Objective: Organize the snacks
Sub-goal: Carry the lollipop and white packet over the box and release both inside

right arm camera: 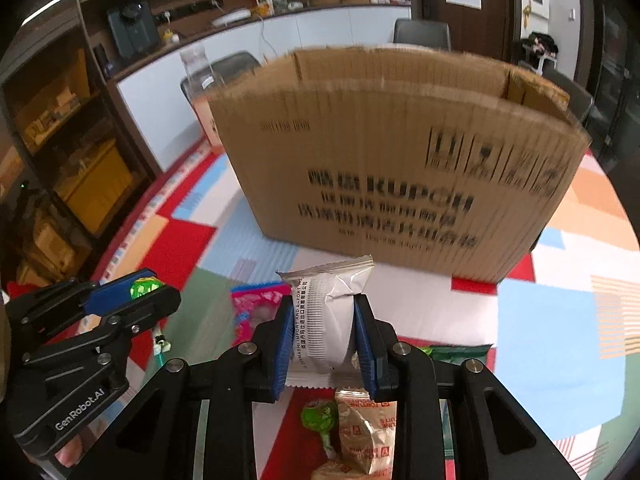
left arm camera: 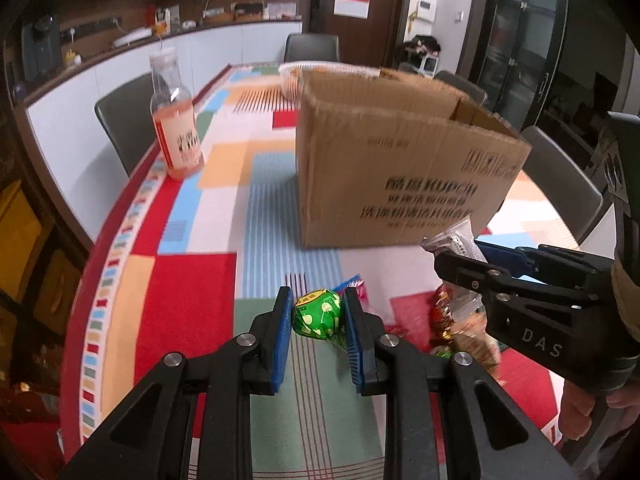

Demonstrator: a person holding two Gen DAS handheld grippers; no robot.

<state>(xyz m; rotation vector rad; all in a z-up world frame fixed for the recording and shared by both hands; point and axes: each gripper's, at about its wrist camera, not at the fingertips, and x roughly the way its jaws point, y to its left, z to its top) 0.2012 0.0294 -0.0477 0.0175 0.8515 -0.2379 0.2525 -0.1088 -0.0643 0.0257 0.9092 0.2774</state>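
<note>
My left gripper (left arm camera: 318,312) is shut on a green-wrapped lollipop (left arm camera: 319,314), held above the table; it also shows in the right wrist view (right arm camera: 144,287). My right gripper (right arm camera: 322,320) is shut on a white snack packet (right arm camera: 326,312), seen from the side in the left wrist view (left arm camera: 456,242). An open cardboard box (left arm camera: 384,168) with black print stands just beyond both grippers and fills the right wrist view (right arm camera: 392,160). Loose snacks lie below: a pink packet (right arm camera: 256,308), a green lollipop (right arm camera: 320,420), brown wrapped snacks (right arm camera: 366,432) and a green packet (right arm camera: 460,354).
A bottle of pink drink (left arm camera: 176,128) stands at the table's left edge. A white basket (left arm camera: 304,70) sits behind the box. Dark chairs (left arm camera: 128,120) ring the colourful tablecloth (left arm camera: 192,292). A counter runs along the far wall.
</note>
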